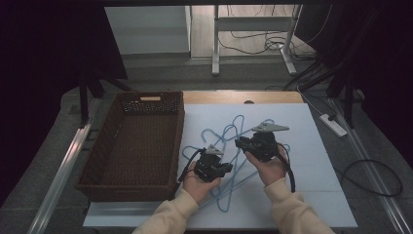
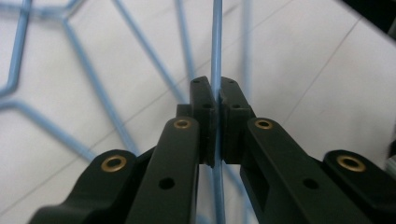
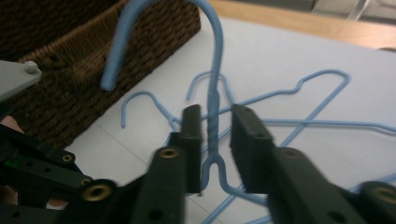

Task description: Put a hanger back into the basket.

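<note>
A person sits at a white table (image 1: pixel 311 161) with a two-finger gripper in each hand. A loose tangle of light blue wire hangers (image 1: pixel 229 141) lies on the table, just to the right of a dark woven basket (image 1: pixel 136 146), which holds nothing.

The left gripper (image 2: pixel 216 100) is clenched on a straight blue wire of one hanger (image 2: pixel 217 42); its fingers pinch the wire tightly between them.

The right gripper (image 3: pixel 217 123) has its fingers released. They stand apart on either side of the hanger's twisted neck (image 3: pixel 214 126), not pressing it, and its hook (image 3: pixel 140 28) curves up and over towards the basket.

Judging from this, the work is at an early stage: one hanger is gripped and partly lifted from the tangle, none has reached the basket, and the rest are yet to be separated.
</note>
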Tool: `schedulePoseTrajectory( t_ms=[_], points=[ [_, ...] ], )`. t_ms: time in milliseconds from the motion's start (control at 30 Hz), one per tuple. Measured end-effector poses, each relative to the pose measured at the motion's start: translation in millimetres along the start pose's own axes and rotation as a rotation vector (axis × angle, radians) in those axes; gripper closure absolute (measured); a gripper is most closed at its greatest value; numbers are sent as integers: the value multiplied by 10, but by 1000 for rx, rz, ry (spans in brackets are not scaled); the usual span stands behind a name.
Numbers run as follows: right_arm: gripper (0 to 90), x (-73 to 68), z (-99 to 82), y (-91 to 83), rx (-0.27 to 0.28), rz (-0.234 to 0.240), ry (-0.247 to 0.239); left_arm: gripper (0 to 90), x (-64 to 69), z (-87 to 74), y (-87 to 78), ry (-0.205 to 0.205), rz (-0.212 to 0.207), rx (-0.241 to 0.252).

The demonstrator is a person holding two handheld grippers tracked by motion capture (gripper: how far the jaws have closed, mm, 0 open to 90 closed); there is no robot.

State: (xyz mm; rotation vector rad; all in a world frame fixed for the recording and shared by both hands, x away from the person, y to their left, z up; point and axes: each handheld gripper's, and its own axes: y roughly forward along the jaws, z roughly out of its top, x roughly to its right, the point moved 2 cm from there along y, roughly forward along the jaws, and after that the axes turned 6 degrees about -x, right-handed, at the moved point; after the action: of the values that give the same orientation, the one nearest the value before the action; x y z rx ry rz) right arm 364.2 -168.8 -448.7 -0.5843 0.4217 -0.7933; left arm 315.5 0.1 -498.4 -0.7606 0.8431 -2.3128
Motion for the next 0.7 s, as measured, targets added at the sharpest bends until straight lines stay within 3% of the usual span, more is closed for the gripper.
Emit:
schedulePoseTrajectory(
  t_ms=[67, 167, 200, 233, 267, 400, 700],
  points=[
    [581, -6, -5, -127, 42, -6, -5, 868, 43, 48, -46, 4, -14, 19],
    [516, 2, -29, -344, 117, -9, -7, 868, 66, 91, -99, 3, -30, 38],
    [516, 2, -29, -344, 117, -9, -7, 868, 73, 111, -122, 3, -34, 43],
    [470, 15, -52, -487, 162, -15, -10, 867, 79, 135, -150, 7, -34, 51],
    [461, 20, -62, -530, 173, -15, -8, 868, 85, 169, -182, 9, -41, 55],
    [410, 37, -133, -694, 199, -15, -16, 867, 104, 254, -315, 22, -42, 88],
    [349, 118, -377, -858, 220, -31, -38, 867, 117, 396, -651, 46, -48, 142]
  ],
)
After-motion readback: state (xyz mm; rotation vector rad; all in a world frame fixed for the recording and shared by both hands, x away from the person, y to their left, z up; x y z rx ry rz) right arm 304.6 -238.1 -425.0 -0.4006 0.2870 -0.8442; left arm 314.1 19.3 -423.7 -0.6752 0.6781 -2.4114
